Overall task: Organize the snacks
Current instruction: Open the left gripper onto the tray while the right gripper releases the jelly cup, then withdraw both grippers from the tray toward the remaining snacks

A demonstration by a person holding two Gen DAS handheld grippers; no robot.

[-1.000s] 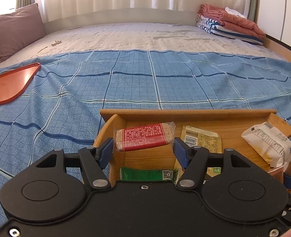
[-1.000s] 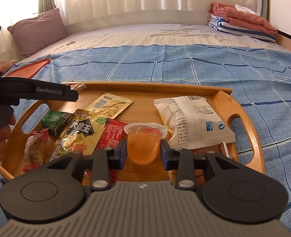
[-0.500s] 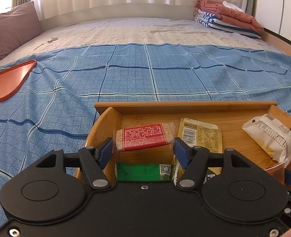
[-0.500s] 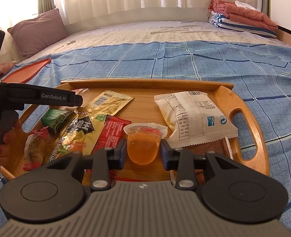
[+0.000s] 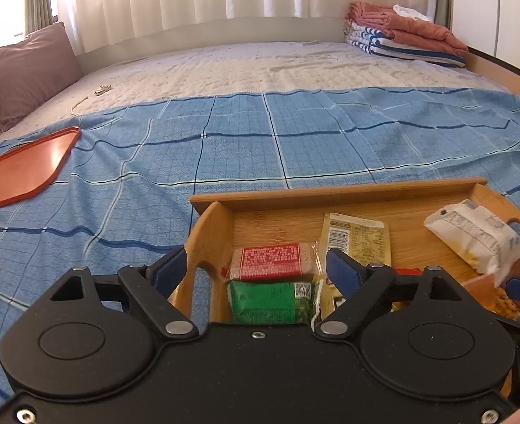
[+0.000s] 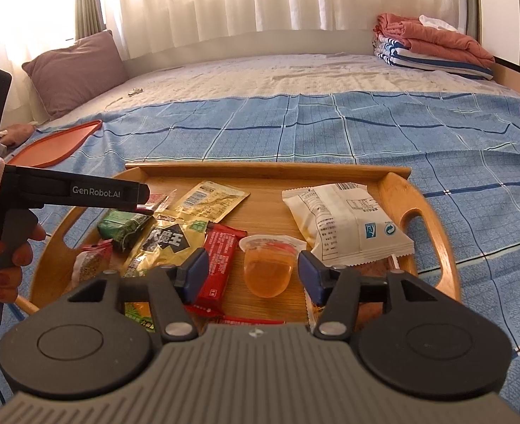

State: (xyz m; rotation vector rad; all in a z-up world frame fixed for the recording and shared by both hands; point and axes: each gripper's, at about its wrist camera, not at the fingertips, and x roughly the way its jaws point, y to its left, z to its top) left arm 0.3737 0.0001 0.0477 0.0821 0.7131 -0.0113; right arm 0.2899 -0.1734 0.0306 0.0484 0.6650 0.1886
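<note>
Bamboo tray (image 6: 440,243) of snack packets (image 6: 344,224)

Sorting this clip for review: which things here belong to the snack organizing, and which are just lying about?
Job:
- wooden tray
- jelly cup
- white packet
- red-label bar
- green packet
- yellow sachet

Lying about:
- orange tray
- pillow
- folded blankets

My left tool (image 5: 256,268) and right tool (image 6: 252,272) both angle downward, jaws just opened wide, pads gripping nothing.
</note>
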